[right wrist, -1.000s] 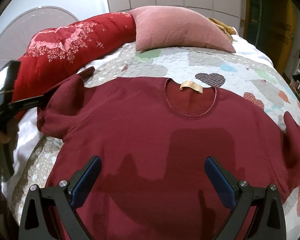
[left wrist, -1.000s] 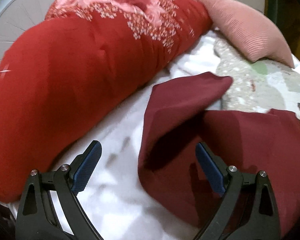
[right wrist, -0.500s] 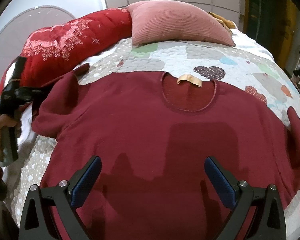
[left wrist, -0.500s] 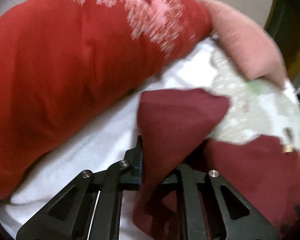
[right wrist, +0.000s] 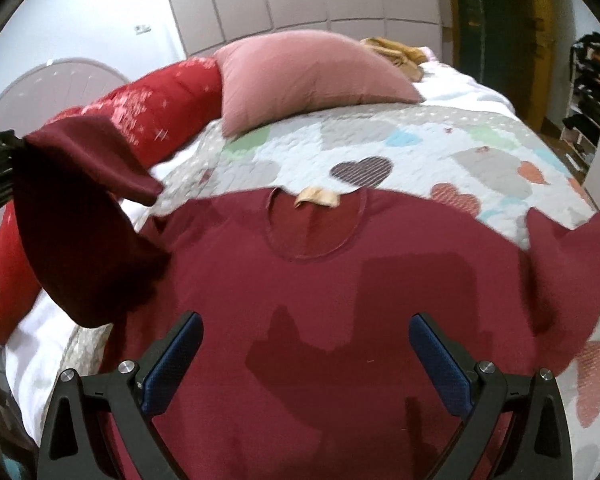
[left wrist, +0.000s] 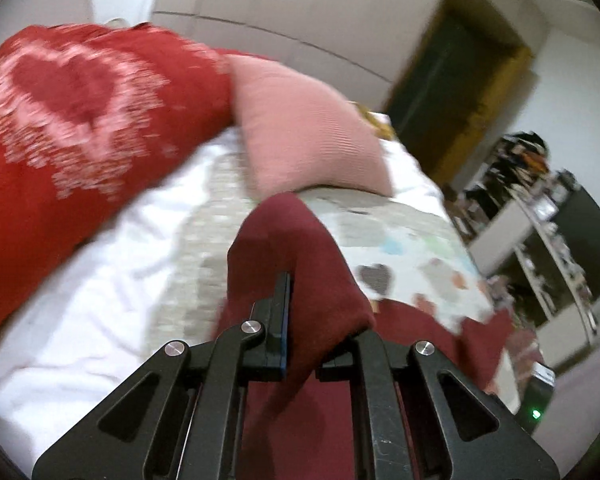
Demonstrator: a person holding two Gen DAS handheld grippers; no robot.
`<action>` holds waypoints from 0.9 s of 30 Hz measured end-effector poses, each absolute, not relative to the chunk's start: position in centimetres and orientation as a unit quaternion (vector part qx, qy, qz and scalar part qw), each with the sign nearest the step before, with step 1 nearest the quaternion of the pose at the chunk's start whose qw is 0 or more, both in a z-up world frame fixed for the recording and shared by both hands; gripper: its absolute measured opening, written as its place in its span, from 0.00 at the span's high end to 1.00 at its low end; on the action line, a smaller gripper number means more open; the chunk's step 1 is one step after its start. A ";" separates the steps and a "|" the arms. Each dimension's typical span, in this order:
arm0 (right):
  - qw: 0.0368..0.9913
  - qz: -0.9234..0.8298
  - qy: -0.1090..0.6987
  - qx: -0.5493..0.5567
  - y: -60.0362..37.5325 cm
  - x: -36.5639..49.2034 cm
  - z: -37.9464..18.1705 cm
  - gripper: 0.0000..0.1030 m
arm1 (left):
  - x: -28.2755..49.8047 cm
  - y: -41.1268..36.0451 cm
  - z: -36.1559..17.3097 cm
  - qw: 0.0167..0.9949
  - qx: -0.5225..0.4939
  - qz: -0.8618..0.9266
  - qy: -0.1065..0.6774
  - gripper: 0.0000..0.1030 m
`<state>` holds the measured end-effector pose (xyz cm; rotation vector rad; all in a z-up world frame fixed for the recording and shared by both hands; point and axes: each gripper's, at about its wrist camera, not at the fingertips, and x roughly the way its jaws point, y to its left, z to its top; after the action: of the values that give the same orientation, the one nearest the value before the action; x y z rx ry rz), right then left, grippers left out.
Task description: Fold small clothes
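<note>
While shirt (right wrist: 340, 300) lay face-up and mostly flat on quilt (right wrist: 440, 148), folding had barely begun: only one sleeve (right wrist: 80, 216) was raised off bed, other sleeve and body unfolded. Left gripper (left wrist: 300, 320), jaws clamped on sleeve cloth, angled down above bed edge. Right gripper (right wrist: 306, 364), jaws wide, empty, hovered over shirt's lower half, tilted down.

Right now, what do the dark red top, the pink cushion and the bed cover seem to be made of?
The dark red top looks like soft matte knit, probably cotton jersey: it drapes limply where the left claw lifts its sleeve. The pink cushion seems ribbed fabric, perhaps corduroy, judging by fine parallel lines. The bed cover looks like quilted cotton: stitched, puffy heart patches.
</note>
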<state>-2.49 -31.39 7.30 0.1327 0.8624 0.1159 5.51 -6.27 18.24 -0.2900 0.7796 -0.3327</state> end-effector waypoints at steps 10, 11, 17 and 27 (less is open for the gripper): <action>0.907 -0.013 0.411 0.095 -38.9 -3.4 7.6 0.00 | 1.6 -16.7 11.3 0.867 -0.091 -0.227 0.434 0.93; 0.905 -0.021 0.412 0.099 -39.6 -3.4 7.4 0.00 | 1.2 -17.2 10.0 0.862 -0.085 -0.229 0.445 0.93; 0.900 -0.006 0.425 0.100 -41.0 -4.2 6.4 0.00 | -1.3 -18.1 5.2 0.858 -0.045 -0.204 0.470 0.93; 0.881 0.100 0.459 0.062 -35.3 -3.0 3.5 0.22 | -2.4 -15.4 4.6 0.868 -0.040 -0.183 0.460 0.93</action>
<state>-2.96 -35.25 3.54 0.1291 0.9557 0.2077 -2.41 -15.42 4.57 -0.0837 0.9620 -0.3830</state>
